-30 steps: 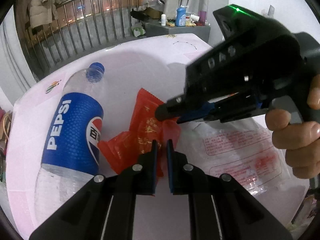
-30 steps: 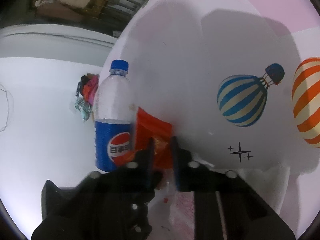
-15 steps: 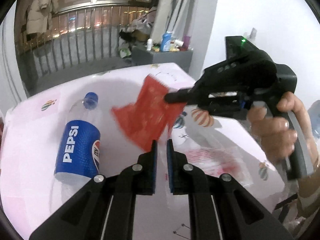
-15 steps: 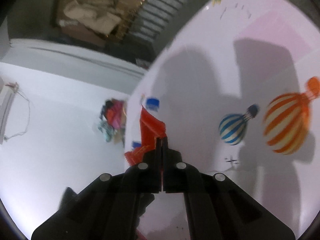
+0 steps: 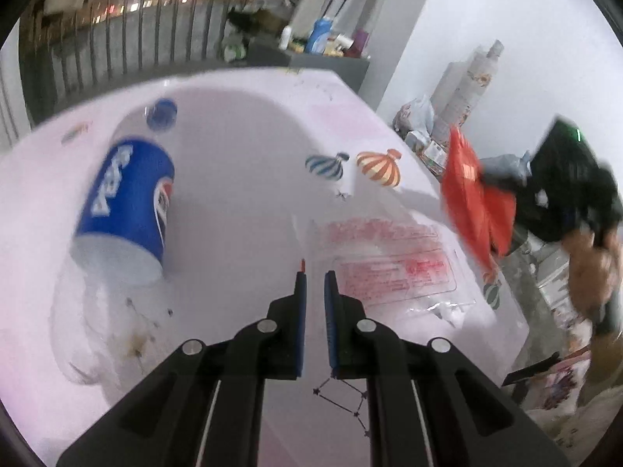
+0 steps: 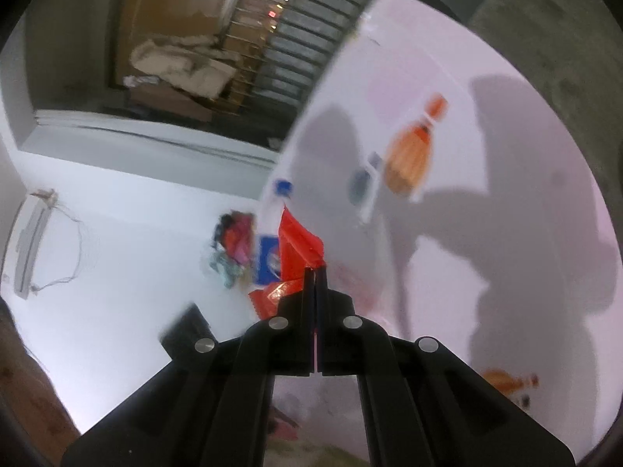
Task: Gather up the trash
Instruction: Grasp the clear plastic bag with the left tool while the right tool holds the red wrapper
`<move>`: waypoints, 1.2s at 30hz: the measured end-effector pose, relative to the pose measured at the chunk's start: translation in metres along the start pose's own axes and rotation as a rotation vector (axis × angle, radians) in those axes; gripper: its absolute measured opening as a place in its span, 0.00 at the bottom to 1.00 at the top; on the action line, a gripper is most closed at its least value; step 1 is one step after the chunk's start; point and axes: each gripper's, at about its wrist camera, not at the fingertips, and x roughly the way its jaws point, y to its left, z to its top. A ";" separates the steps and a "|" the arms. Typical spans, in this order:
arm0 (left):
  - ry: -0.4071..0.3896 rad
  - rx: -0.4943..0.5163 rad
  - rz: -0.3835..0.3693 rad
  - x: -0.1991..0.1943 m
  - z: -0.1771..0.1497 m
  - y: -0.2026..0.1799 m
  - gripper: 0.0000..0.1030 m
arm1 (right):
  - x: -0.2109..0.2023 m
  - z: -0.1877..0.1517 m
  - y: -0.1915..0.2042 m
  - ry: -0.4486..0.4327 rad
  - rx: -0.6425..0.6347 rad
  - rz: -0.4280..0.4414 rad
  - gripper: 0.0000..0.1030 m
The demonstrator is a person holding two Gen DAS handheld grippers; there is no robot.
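My right gripper [image 6: 315,270] is shut on a red plastic wrapper [image 6: 298,249] and holds it in the air; in the left wrist view the wrapper [image 5: 473,202] hangs past the table's right edge. A Pepsi bottle [image 5: 124,198] lies on the pink table [image 5: 241,194] at the left, over a crumpled white bag [image 5: 89,319]. A clear plastic bag with red print [image 5: 389,268] lies flat at the right. My left gripper [image 5: 314,274] hovers over the table just left of that bag, its jaws a narrow gap apart and empty.
Balloon prints [image 5: 377,167] mark the tablecloth. Beyond the right table edge stand a roll and bags [image 5: 459,105] on the floor. A railing [image 5: 117,50] and a cluttered shelf [image 5: 323,43] lie behind the table.
My right gripper has carried the red wrapper up from the table centre and off past the right edge. My left gripper has stayed over the table, with its narrow gap unchanged.
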 end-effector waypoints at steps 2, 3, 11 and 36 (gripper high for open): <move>0.017 -0.043 -0.028 0.003 0.000 0.004 0.08 | 0.008 -0.007 -0.011 0.022 0.002 -0.064 0.00; 0.025 -0.065 -0.039 0.004 0.000 0.006 0.08 | 0.013 -0.010 -0.017 0.030 0.001 -0.104 0.00; 0.087 -0.224 -0.143 0.014 0.000 0.022 0.17 | 0.027 -0.013 -0.021 0.033 -0.088 -0.256 0.00; 0.132 -0.102 0.022 0.024 0.006 0.002 0.56 | 0.016 -0.020 -0.021 0.023 -0.138 -0.294 0.00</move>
